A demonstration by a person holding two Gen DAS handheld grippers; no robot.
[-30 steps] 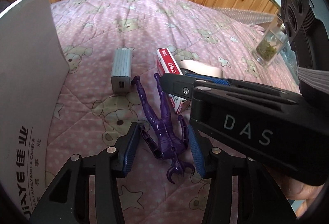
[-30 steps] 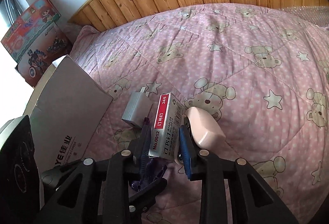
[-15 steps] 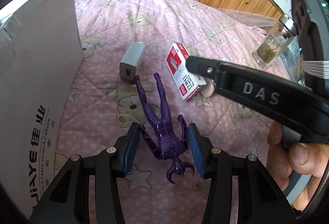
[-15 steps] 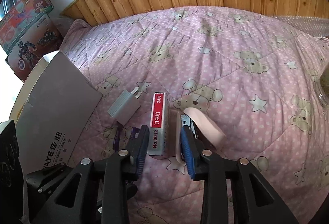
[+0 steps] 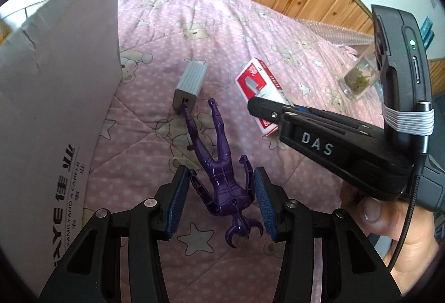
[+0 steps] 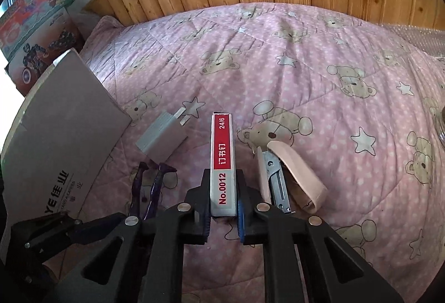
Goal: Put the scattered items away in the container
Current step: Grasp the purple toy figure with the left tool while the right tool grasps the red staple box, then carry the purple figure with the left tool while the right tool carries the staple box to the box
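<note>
Now both grippers point steeply down at the pink bear-print quilt [image 6: 319,58]. The right gripper [image 6: 224,204] has its jaws clamped on the near end of the staple box [image 6: 222,161], pads pressing its two long sides. The box stands on its narrow edge, a red label strip facing up, white ends, printed "No.0012" and "24/6". The left gripper [image 5: 219,201] has its jaws wide apart, with the torso of the purple toy figure [image 5: 222,178] between the blue pads; the figure's bent arms come close to the pads, though whether they touch I cannot tell. In the left wrist view a hand [image 5: 400,236] grips the right tool's handle low at the right.

The figure lies flat just left of the staple box, legs stretched toward the grey charger plug [image 5: 190,83], one foot touching it. The plug sits left of the box and a little farther off. The pink stapler [image 6: 289,178] lies just right of the box, open. The cardboard container [image 6: 64,147] stands farther left of the box, beyond the plug.

Half a second earlier the right jaws stood open around the box; they have since shut on it. The left jaws are as wide as before.
</note>
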